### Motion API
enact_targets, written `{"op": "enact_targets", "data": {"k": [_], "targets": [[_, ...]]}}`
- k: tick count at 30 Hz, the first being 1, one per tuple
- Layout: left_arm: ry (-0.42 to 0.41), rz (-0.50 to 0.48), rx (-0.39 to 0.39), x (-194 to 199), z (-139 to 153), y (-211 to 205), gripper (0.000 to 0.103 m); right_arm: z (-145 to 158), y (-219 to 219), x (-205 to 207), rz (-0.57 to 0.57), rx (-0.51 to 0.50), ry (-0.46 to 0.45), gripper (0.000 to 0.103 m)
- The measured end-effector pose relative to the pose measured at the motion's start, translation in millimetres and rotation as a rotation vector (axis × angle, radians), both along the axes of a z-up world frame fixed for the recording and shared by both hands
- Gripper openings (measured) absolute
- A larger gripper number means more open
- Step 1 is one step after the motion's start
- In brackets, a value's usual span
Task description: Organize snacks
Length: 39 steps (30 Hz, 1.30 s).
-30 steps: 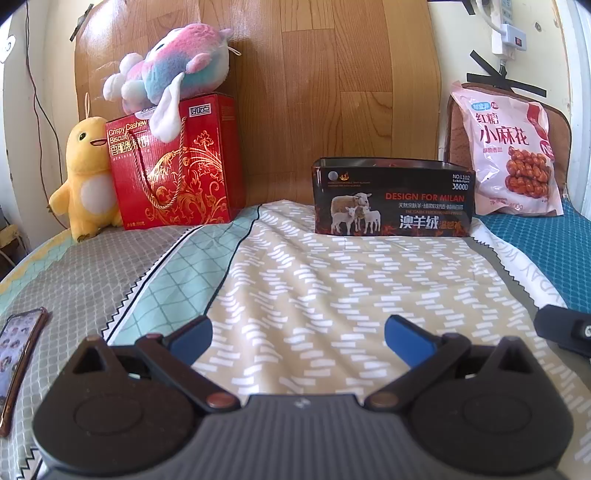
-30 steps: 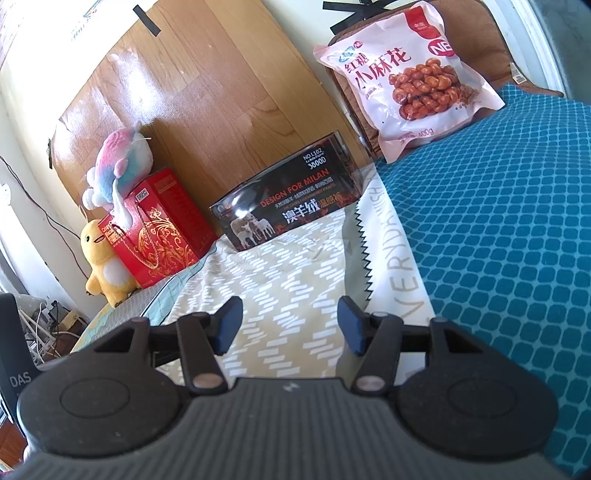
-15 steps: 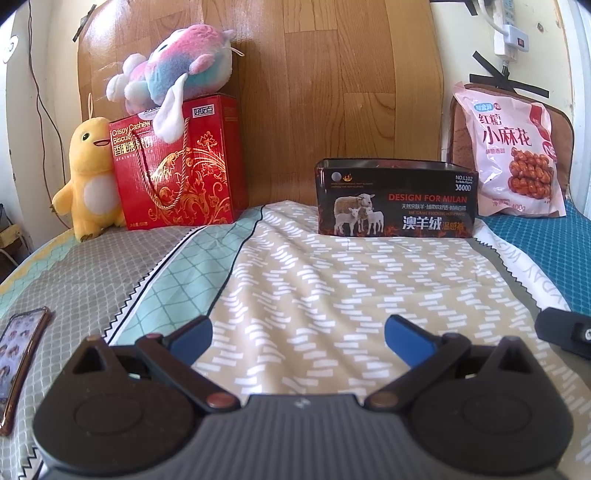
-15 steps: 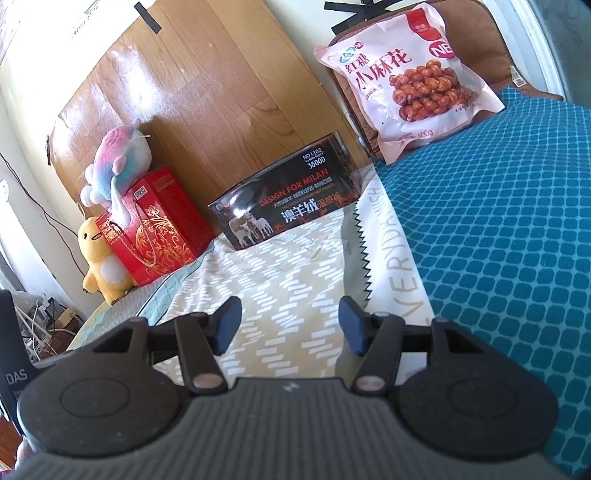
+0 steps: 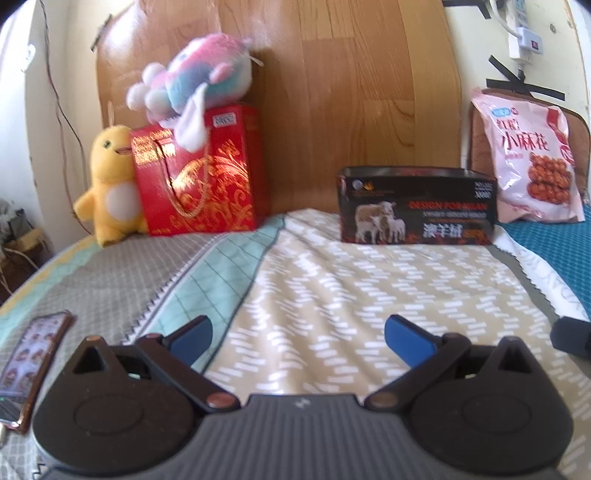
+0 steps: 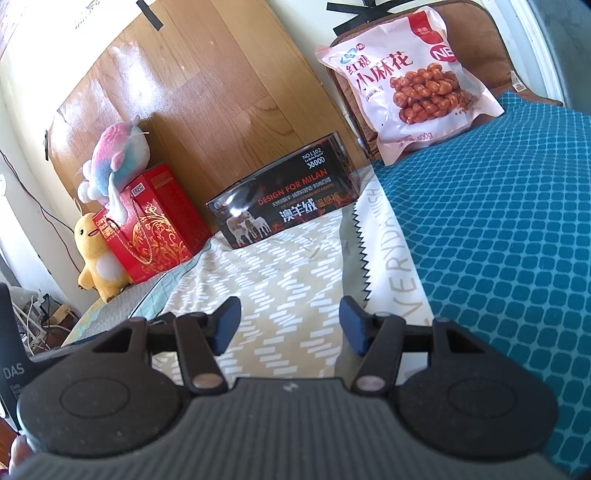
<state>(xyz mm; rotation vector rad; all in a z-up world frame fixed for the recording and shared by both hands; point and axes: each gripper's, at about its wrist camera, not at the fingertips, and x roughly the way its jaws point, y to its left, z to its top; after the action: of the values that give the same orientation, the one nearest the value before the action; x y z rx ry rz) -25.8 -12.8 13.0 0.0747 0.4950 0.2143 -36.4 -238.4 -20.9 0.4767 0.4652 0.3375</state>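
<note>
A pink snack bag (image 5: pixel 528 158) (image 6: pixel 406 77) leans upright against a brown cushion at the bed's far right. To its left an open black box (image 5: pixel 415 206) (image 6: pixel 284 199) printed with sheep stands against the wooden headboard. A red biscuit gift box (image 5: pixel 199 173) (image 6: pixel 151 221) stands further left. My left gripper (image 5: pixel 297 338) hovers open over the beige bedspread, well short of the black box, nothing between its blue pads. My right gripper (image 6: pixel 290 323) is also open and empty, above the bedspread beside the teal blanket.
A pastel plush (image 5: pixel 195 85) sits on the red box and a yellow duck plush (image 5: pixel 109 184) stands beside it. A phone (image 5: pixel 31 354) lies on the bed at the near left. The teal blanket (image 6: pixel 498 229) covers the right side. Cables and a power strip (image 5: pixel 524 33) hang on the wall.
The left wrist view has tilted slightly, so the boxes and bag sit lower in the frame. The right gripper has not moved. Both grippers remain open.
</note>
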Motion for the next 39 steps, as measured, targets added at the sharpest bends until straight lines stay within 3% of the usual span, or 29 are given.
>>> {"op": "enact_targets", "data": {"k": [5, 25, 30, 34, 36, 39], "targets": [[-0.005, 0.007, 0.032, 0.6, 0.9, -2.9, 0.103, 0.2, 0.0, -0.1, 0.000, 0.002, 0.000, 0.062], [0.044, 0.048, -0.009, 7.8, -1.0, 7.7, 0.103, 1.3, -0.3, -1.2, -0.002, 0.002, -0.005, 0.067], [0.067, 0.038, -0.013, 10.7, -1.4, 7.9, 0.103, 1.9, 0.3, -1.1, -0.006, -0.002, -0.002, 0.067], [0.091, 0.030, -0.020, 7.5, 0.0, 8.0, 0.103, 4.6, 7.0, -3.5, -0.021, -0.061, 0.015, 0.067], [0.104, 0.010, -0.034, 2.7, 2.2, 7.0, 0.103, 8.1, 11.9, -7.3, -0.017, -0.109, 0.009, 0.068], [0.148, -0.046, -0.079, -3.3, 6.3, 3.9, 0.103, 14.0, 11.0, -12.2, -0.008, -0.098, 0.001, 0.070]]}}
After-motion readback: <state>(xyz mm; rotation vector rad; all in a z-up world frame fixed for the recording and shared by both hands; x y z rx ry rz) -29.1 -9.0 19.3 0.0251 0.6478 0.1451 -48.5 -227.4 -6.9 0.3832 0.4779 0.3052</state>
